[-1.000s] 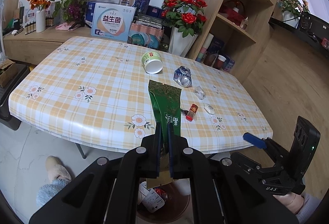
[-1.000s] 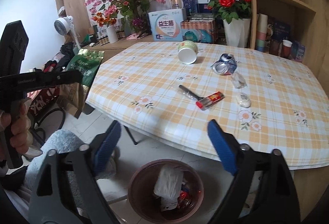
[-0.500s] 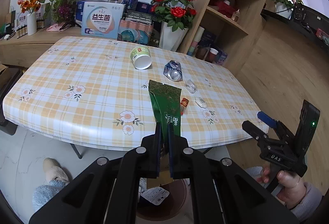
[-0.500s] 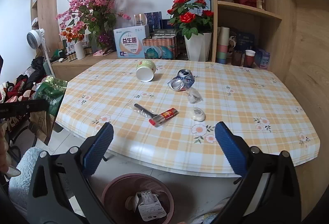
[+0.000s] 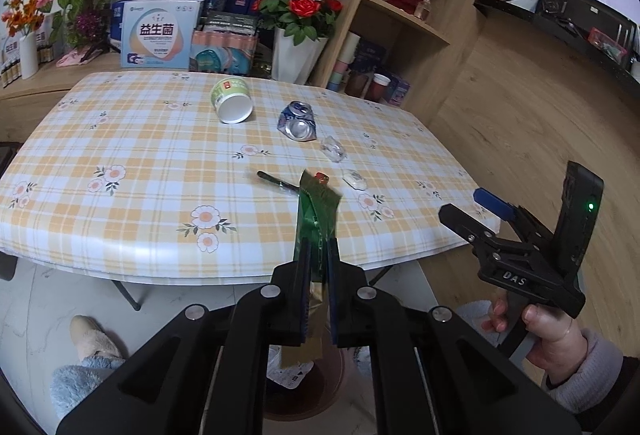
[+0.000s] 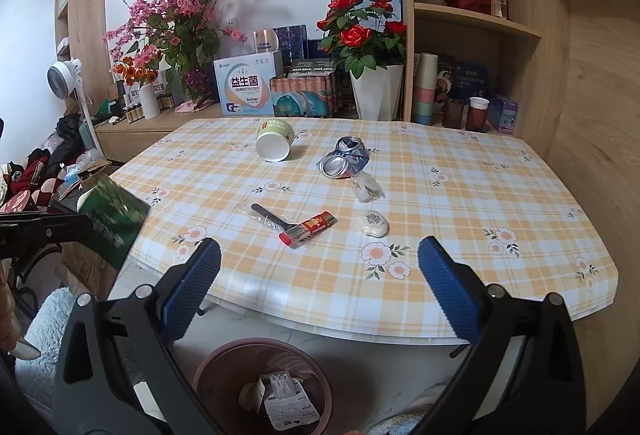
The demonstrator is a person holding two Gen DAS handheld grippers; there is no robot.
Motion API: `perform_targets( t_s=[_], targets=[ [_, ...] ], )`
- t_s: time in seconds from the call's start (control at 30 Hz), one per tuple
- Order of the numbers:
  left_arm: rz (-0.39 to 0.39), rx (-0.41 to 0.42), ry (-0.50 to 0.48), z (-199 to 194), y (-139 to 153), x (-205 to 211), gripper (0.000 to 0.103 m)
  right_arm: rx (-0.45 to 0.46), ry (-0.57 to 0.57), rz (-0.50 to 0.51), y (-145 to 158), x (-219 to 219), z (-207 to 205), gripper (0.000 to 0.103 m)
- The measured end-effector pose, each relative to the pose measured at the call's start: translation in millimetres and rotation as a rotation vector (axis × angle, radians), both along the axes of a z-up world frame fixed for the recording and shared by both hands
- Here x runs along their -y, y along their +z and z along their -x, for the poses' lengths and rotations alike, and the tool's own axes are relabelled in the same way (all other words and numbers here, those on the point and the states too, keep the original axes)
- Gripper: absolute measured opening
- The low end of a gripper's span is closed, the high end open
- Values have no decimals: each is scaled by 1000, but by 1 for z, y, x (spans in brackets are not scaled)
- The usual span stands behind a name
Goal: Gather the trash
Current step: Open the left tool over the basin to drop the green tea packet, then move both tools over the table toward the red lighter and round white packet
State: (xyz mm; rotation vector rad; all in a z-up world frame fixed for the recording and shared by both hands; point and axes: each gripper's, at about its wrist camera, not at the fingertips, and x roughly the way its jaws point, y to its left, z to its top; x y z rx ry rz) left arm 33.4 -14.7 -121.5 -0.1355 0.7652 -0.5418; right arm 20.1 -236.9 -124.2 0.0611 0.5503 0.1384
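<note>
Left wrist view: the left gripper (image 5: 316, 255) is clamped on a green foil packet (image 5: 318, 211) standing up ahead of it, hiding most of the bin below. Right wrist view: the right gripper (image 6: 318, 275), jaws spread wide and empty, hangs over the bin (image 6: 224, 363) holding wrappers; a red tube (image 6: 308, 228) lies on the bench (image 6: 460, 203) ahead.
</note>
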Motion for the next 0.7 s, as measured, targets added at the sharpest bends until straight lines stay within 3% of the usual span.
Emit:
perform_targets(
  t_s=[0.07, 0.2, 0.27, 0.33, 0.4, 0.53, 0.7],
  targets=[
    [2, -3, -19, 0, -1, 3, 12, 0, -1, 1, 0, 0, 0, 97],
    [17, 9, -35, 3, 1, 3, 49, -3, 1, 4, -1, -1, -1, 97],
    [8, 24, -26, 4, 4, 3, 57, -6, 2, 6, -2, -1, -1, 97],
    [-12, 45, -1, 4, 6, 1, 76, -9, 1, 9, -3, -4, -2, 97],
    [-17, 67, 32, 4, 9, -4, 87, -8, -2, 11, -4, -4, -2, 97],
    [-66, 85, 130, -2, 10, -14, 95, -14, -6, 10, -3, -4, -1, 97],
    [-116, 59, 248, -12, 4, -31, 97, -21, -10, 17, -4, -3, -2, 97]
  ],
)
